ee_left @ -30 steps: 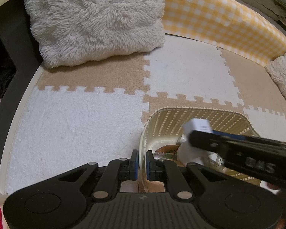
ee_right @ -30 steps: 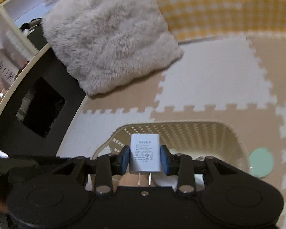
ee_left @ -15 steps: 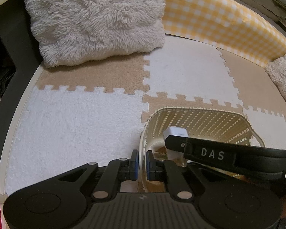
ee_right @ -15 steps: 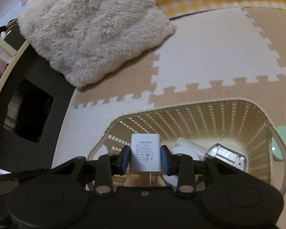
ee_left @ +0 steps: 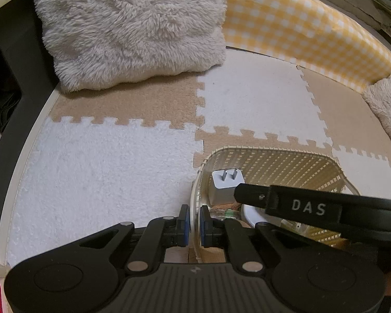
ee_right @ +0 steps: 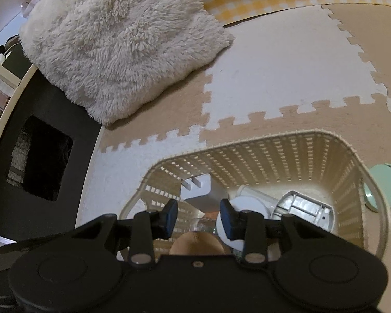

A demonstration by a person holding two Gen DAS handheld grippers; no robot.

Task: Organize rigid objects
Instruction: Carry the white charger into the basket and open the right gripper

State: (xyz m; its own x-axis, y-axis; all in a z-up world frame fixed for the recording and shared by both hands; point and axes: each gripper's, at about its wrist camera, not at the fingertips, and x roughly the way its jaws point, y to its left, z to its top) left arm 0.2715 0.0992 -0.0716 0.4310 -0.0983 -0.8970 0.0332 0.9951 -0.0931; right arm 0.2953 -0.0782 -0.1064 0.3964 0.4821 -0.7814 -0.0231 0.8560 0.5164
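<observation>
My left gripper [ee_left: 193,224] is clamping the basket [ee_left: 294,160] rim. The white charger [ee_right: 199,190] is lying inside, prongs up, just ahead of my right gripper [ee_right: 198,217], whose jaws are standing open and empty.

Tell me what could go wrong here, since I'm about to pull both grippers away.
The white plug-in charger sits prongs-up just ahead of the right gripper, whose open pads flank its lower end; lifting carelessly may snag it. The left gripper pinches the rim of the cream slotted plastic basket; pulling away while shut could tip it.
</observation>
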